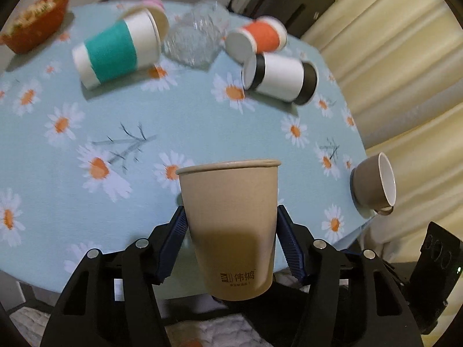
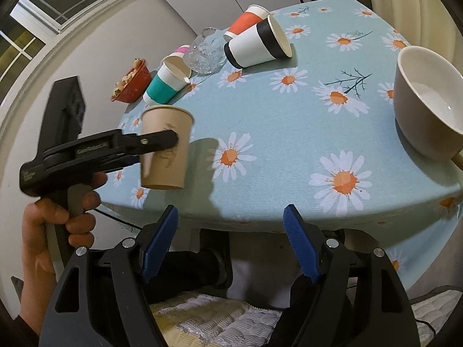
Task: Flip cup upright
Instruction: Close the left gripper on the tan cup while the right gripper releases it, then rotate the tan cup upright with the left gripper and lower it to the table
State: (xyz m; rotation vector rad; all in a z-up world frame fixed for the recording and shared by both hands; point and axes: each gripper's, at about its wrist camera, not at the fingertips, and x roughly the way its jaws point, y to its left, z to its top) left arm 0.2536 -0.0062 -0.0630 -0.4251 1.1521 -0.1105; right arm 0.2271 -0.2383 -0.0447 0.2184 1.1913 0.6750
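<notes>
My left gripper [image 1: 231,219] is shut on a tan paper cup [image 1: 230,231], held upright with its rim up, above the near edge of the daisy tablecloth [image 1: 173,121]. The right wrist view shows that cup [image 2: 166,150] clamped in the left gripper [image 2: 170,141], its base just above the table edge. My right gripper [image 2: 231,217] is open and empty, in front of the table's near edge, apart from the cup.
Lying on their sides on the table are a teal-banded cup [image 1: 115,52], an orange cup [image 1: 257,39] and a black-and-white cup [image 1: 280,76]. A glass dish [image 1: 196,40], a red bowl [image 1: 34,26] and a grey ceramic cup [image 2: 428,101] also stand there.
</notes>
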